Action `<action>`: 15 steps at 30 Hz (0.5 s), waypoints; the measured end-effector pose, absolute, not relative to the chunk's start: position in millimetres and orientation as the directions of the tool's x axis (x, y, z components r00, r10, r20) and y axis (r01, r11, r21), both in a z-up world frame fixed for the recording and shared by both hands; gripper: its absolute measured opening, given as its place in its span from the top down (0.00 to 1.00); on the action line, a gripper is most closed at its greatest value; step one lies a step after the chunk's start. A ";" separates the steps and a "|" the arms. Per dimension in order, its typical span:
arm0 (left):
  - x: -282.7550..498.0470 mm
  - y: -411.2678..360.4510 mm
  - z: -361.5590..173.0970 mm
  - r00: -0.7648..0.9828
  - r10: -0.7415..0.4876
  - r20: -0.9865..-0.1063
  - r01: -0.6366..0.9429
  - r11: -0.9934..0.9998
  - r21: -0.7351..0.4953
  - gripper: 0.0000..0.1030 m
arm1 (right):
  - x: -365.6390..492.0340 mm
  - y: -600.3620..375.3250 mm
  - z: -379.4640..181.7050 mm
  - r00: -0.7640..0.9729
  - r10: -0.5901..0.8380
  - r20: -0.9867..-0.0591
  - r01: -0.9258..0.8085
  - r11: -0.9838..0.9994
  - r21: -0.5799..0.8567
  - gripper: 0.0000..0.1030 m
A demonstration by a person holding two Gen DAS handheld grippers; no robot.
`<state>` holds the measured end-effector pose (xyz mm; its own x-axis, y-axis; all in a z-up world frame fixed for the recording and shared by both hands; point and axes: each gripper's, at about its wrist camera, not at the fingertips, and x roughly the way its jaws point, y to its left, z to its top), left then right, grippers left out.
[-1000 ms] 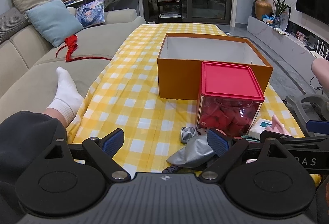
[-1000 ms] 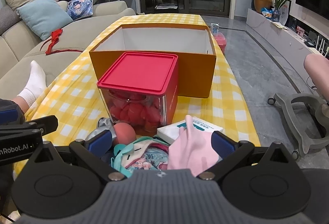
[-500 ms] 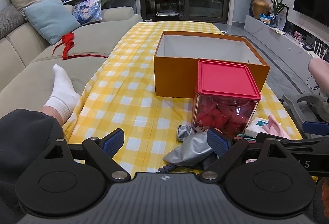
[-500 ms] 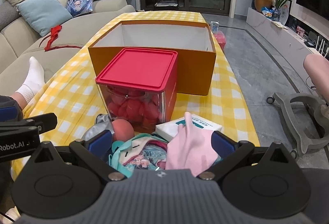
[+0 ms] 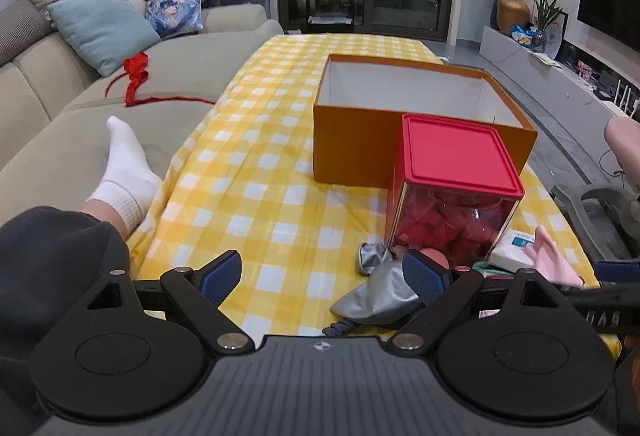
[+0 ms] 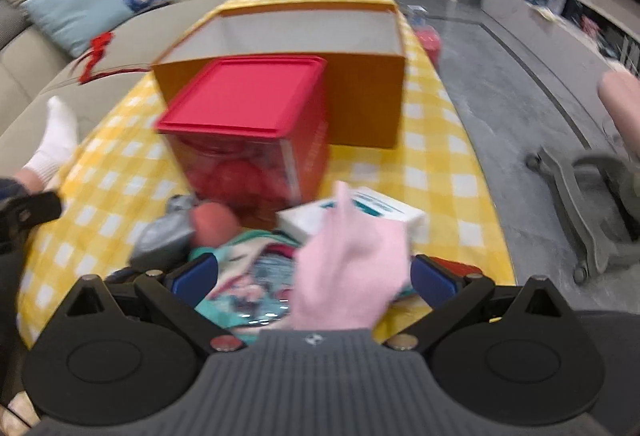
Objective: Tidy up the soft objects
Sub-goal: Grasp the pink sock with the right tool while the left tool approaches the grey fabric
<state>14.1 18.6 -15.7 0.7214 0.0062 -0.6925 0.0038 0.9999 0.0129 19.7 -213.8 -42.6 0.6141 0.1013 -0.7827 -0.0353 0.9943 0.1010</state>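
An open orange box (image 5: pixel 420 123) (image 6: pixel 288 47) stands on the yellow checked table (image 5: pixel 256 195). In front of it is a clear tub with a red lid (image 5: pixel 456 191) (image 6: pixel 248 131), full of red items. A pile of soft things lies near the front edge: a grey pouch (image 5: pixel 376 296) (image 6: pixel 164 236), a pink cloth (image 6: pixel 352 272) (image 5: pixel 552 260), a teal printed cloth (image 6: pixel 248 276) and a peach ball (image 6: pixel 214 222). My left gripper (image 5: pixel 322 276) is open above the table, left of the pile. My right gripper (image 6: pixel 312 276) is open, its fingers either side of the pink and teal cloths.
A white and teal carton (image 6: pixel 360 213) lies right of the tub. A sofa (image 5: pixel 100 115) with cushions, a red ribbon (image 5: pixel 136 79) and a person's socked foot (image 5: pixel 124 171) is on the left. A grey chair base (image 6: pixel 588 203) stands on the floor at right.
The right gripper has moved forward and down over the pile, and its view is now blurred. The left view has shifted slightly left. Both grippers stay open.
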 end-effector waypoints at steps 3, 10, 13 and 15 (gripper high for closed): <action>16.8 17.2 -20.5 0.710 -0.002 -0.704 0.017 1.000 0.015 0.00 | 28.3 -227.4 -51.2 0.594 0.111 -0.797 -0.007 0.991 0.133 0.03; 18.6 10.7 -32.4 0.713 0.043 -0.699 0.038 0.994 0.100 0.00 | 40.1 -232.3 -69.9 0.518 0.107 -0.849 0.013 0.991 0.133 0.27; 20.1 10.4 -37.5 0.711 0.050 -0.701 0.047 0.992 0.119 0.00 | 38.2 -234.2 -64.9 0.540 0.100 -0.836 -0.001 0.993 0.118 0.41; 20.5 10.9 -39.9 0.712 0.039 -0.701 0.062 0.991 0.118 0.00 | 36.0 -238.0 -60.9 0.559 0.115 -0.821 -0.004 0.991 0.136 0.61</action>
<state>20.5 10.9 -39.9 0.7119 0.0390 -0.7012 0.0618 0.9911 0.1179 36.0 -238.0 -60.9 0.5587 0.1154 -0.8213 -0.0040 0.9906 0.1365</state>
